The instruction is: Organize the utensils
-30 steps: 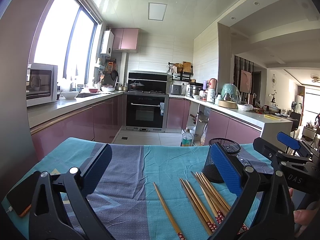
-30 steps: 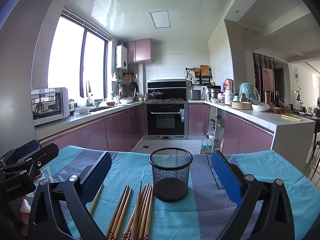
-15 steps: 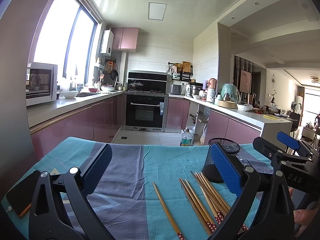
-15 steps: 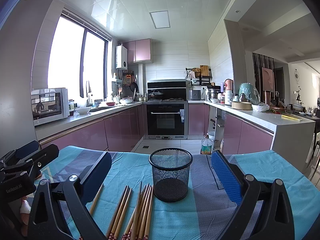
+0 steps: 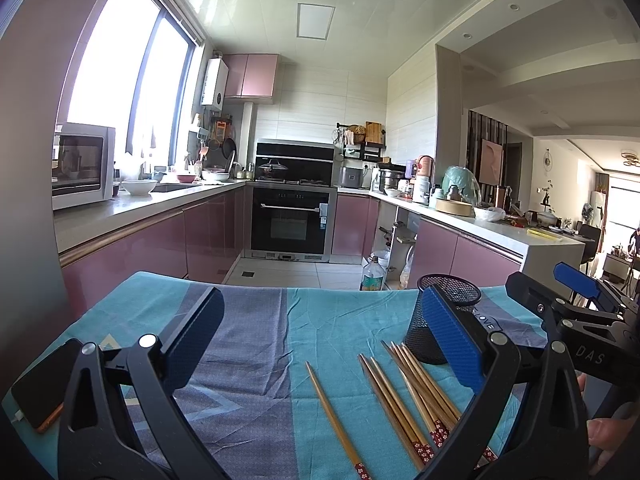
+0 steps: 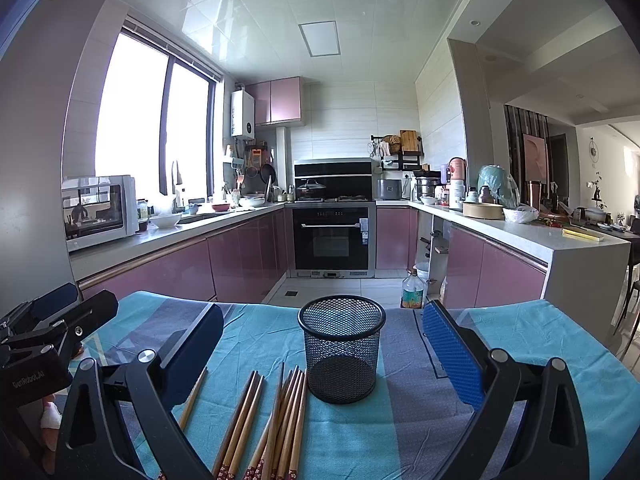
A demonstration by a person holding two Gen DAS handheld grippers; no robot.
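Note:
Several wooden chopsticks point(image 5: 404, 396) lie loose on a blue and grey tablecloth point(image 5: 256, 344); they also show in the right wrist view point(image 6: 276, 420). A black mesh holder point(image 6: 342, 350) stands upright and empty just behind them, and shows in the left wrist view point(image 5: 442, 320). My left gripper point(image 5: 320, 344) is open and empty, above the cloth left of the chopsticks. My right gripper point(image 6: 322, 354) is open and empty, with the holder between its fingers in view. Each gripper shows in the other's view, the right one point(image 5: 576, 320) and the left one point(image 6: 44, 340).
A dark phone point(image 5: 44, 384) lies at the table's left edge. Beyond the far table edge is the kitchen floor with a plastic bottle point(image 6: 412, 290). Pink cabinets and an oven point(image 6: 332, 236) stand further back.

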